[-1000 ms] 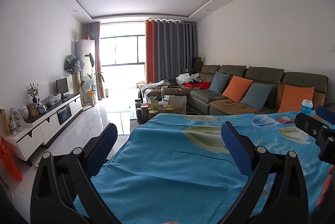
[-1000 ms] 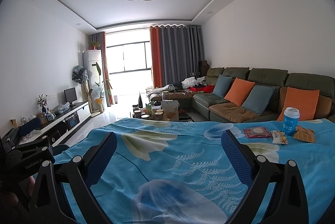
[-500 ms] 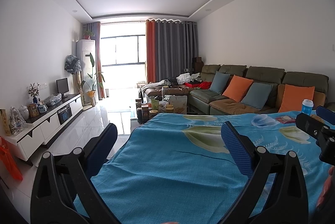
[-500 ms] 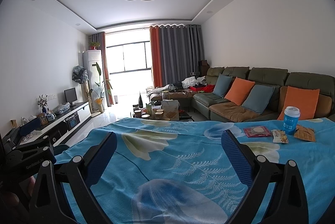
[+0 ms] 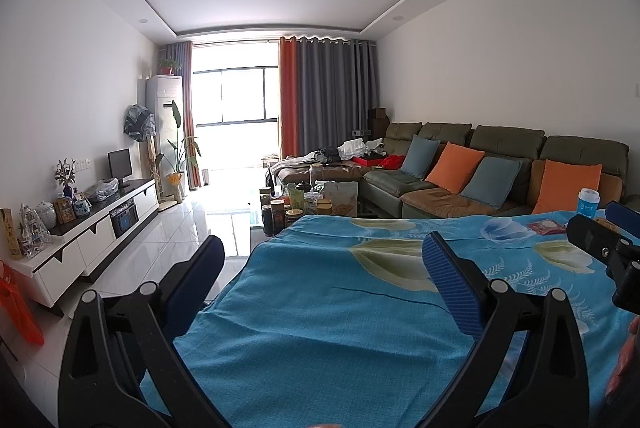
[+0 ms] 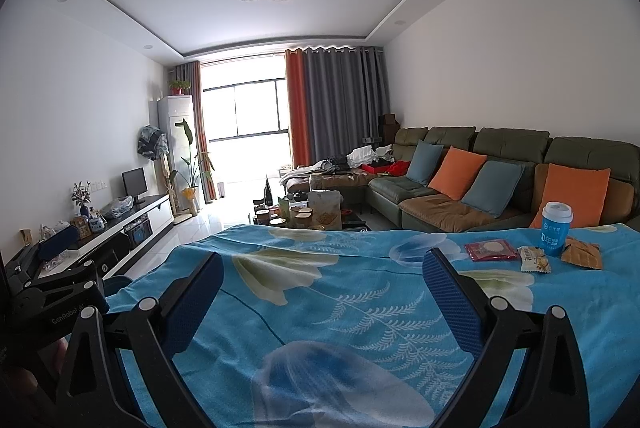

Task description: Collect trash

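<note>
A blue paper cup [image 6: 556, 228] stands at the far right of a table under a blue floral cloth [image 6: 340, 308]. Beside it lie a red wrapper [image 6: 491, 251], a pale snack packet [image 6: 534, 259] and an orange-brown packet [image 6: 582, 253]. My right gripper [image 6: 322, 292] hovers open over the cloth, well short and left of them, with nothing between its fingers. My left gripper [image 5: 320, 278] is open too, above the table's left end. In the left wrist view the cup [image 5: 588, 202] and red wrapper [image 5: 547, 226] show far right, partly behind the right gripper's body [image 5: 600, 248].
Beyond the table stands a low coffee table crowded with jars and bags [image 6: 304, 214]. A green sofa with orange and blue cushions [image 6: 480, 180] runs along the right wall. A white TV cabinet [image 5: 92, 228] lines the left wall. An orange bag [image 5: 18, 304] hangs at the far left.
</note>
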`<state>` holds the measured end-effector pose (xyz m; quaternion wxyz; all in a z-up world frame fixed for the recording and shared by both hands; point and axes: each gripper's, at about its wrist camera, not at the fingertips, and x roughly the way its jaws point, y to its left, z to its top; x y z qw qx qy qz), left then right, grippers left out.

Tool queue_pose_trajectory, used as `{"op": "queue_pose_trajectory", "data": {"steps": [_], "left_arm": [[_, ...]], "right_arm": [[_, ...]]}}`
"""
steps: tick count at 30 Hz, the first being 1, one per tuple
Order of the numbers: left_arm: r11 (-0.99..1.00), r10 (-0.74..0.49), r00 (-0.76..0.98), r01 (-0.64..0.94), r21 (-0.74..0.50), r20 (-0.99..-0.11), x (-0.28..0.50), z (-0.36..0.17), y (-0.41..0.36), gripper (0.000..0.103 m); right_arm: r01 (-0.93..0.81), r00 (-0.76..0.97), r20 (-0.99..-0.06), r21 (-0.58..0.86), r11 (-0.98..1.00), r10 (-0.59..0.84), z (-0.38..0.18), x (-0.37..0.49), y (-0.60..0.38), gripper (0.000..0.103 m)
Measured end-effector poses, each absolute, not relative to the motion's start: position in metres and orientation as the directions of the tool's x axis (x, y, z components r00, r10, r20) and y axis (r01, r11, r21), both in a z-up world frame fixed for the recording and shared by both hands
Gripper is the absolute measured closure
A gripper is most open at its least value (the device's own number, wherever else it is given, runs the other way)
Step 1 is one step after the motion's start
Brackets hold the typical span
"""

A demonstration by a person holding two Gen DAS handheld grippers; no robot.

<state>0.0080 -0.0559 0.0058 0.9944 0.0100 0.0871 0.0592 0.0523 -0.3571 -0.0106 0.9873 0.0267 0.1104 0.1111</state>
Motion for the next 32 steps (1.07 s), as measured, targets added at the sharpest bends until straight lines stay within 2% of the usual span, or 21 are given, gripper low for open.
{"op": "queue_pose_trajectory", "data": {"steps": [22, 26, 32], "left_arm": [[0.995, 0.101, 0.978, -0.095, 0.044, -0.180, 0.008, 0.000, -0.056, 0.006], [0.994, 0.103, 0.963, -0.090, 0.064, -0.248, 0.022, -0.005, -0.061, 0.006], [0.999, 0.024, 0.873, -0.002, 0.045, -0.487, 0.077, -0.020, -0.052, 0.006]], "right_arm": [[-0.207, 0.950, -0.222, 0.087, 0.975, 0.221, -0.017, 0.049, -0.358, 0.007], [-0.200, 0.947, -0.238, 0.086, 0.976, 0.215, -0.019, 0.049, -0.360, 0.007], [-0.133, 0.926, -0.345, 0.079, 0.988, 0.152, -0.023, 0.061, -0.379, 0.007]]}}
